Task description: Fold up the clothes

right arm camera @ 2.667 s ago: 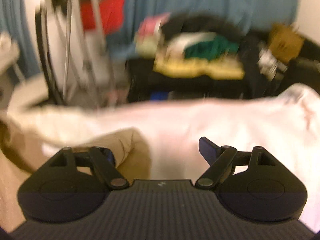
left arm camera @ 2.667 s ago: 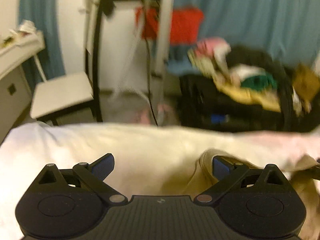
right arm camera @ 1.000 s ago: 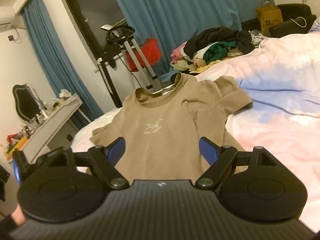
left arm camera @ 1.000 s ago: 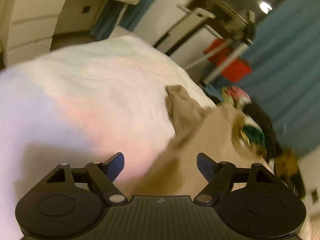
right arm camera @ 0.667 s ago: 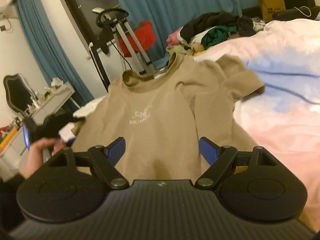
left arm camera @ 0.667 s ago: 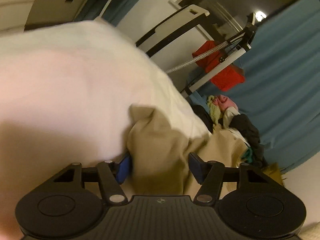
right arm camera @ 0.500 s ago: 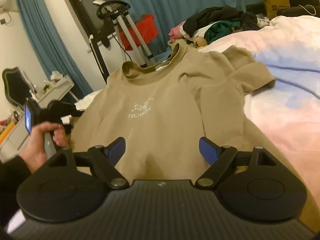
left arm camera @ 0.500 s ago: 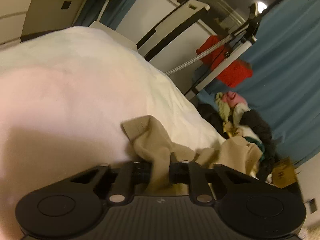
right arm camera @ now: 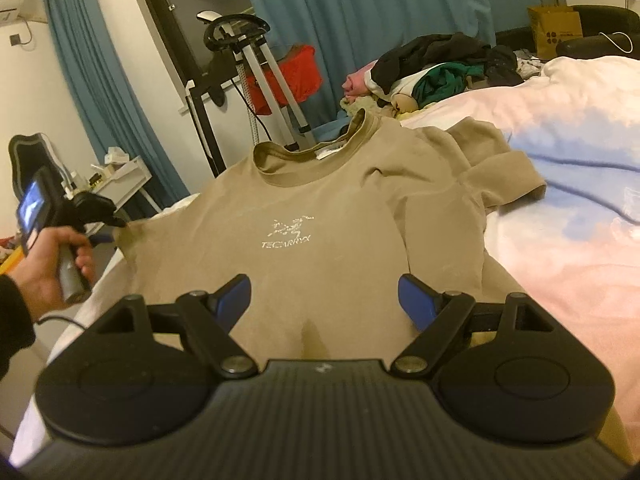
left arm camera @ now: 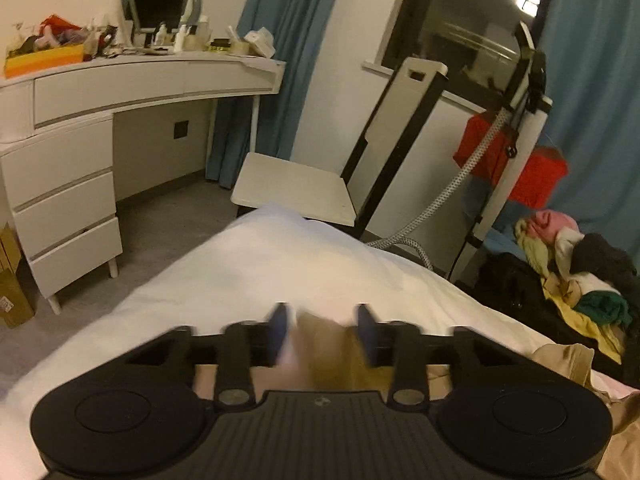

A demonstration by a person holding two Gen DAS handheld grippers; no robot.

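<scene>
Tan T-shirt (right arm camera: 320, 216) lies front-up on the bed (right arm camera: 580, 240), its white chest logo facing up and its collar toward the far edge. One sleeve is crumpled on the pale pink and blue cover at the right; the other reaches toward the left edge of the bed.

At that left sleeve the left gripper (left arm camera: 322, 332) has its blue fingers (left arm camera: 277, 330) apart, blurred, with a fold of tan cloth between them; whether the pads touch the cloth cannot be told. In the right wrist view a hand (right arm camera: 48, 260) holds this tool beside the shirt's sleeve tip.

Over the shirt's lower hem the right gripper (right arm camera: 324, 300) is spread wide, holding nothing.

Beyond the bed stand a white dresser (left arm camera: 80, 140), a chair (left arm camera: 296, 192), and a pile of clothes (right arm camera: 436, 68) before blue curtains (right arm camera: 360, 20).
</scene>
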